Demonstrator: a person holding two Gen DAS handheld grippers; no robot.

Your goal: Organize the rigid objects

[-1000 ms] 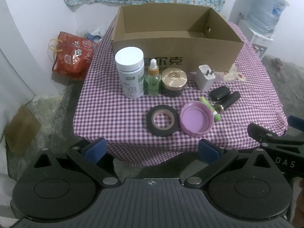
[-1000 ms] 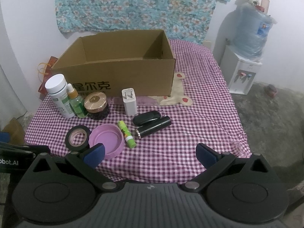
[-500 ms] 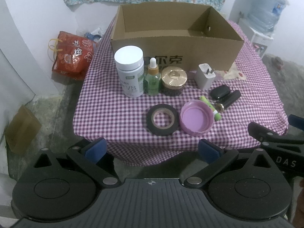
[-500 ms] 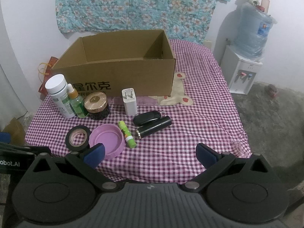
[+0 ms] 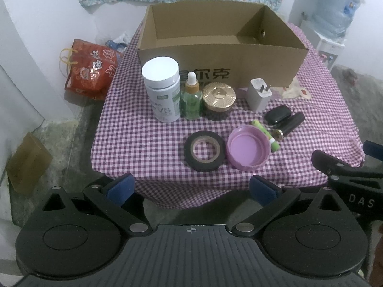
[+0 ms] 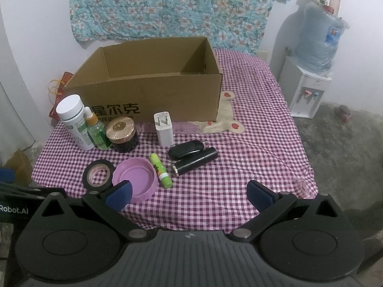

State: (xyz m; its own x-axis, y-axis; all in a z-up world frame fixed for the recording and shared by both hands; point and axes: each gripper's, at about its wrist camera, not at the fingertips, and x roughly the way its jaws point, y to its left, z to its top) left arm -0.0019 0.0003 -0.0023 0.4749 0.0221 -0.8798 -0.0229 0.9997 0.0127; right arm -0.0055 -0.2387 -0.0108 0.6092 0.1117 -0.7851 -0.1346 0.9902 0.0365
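An open cardboard box [image 5: 222, 57] [image 6: 153, 88] stands at the back of the checked table [image 5: 143, 141]. In front of it stand a white bottle [image 5: 161, 91], a green dropper bottle [image 5: 191, 100], a gold-lidded jar [image 5: 218, 100] and a white charger [image 5: 259, 94]. Nearer lie a black tape roll [image 5: 204, 150], a purple lid [image 5: 247, 146], a green tube [image 5: 265, 131], a black key fob [image 5: 277, 114] and a black cylinder [image 5: 289, 125]. My left gripper [image 5: 191, 189] and right gripper [image 6: 189, 195] are open and empty, before the table's front edge.
A red bag [image 5: 89, 69] and a brown carton [image 5: 26, 162] sit on the floor at the left. A water dispenser [image 6: 311, 71] stands at the right. A floral cloth [image 6: 177, 7] hangs on the wall behind.
The left wrist view has crept slightly closer to the table. The right gripper and all objects have not moved.
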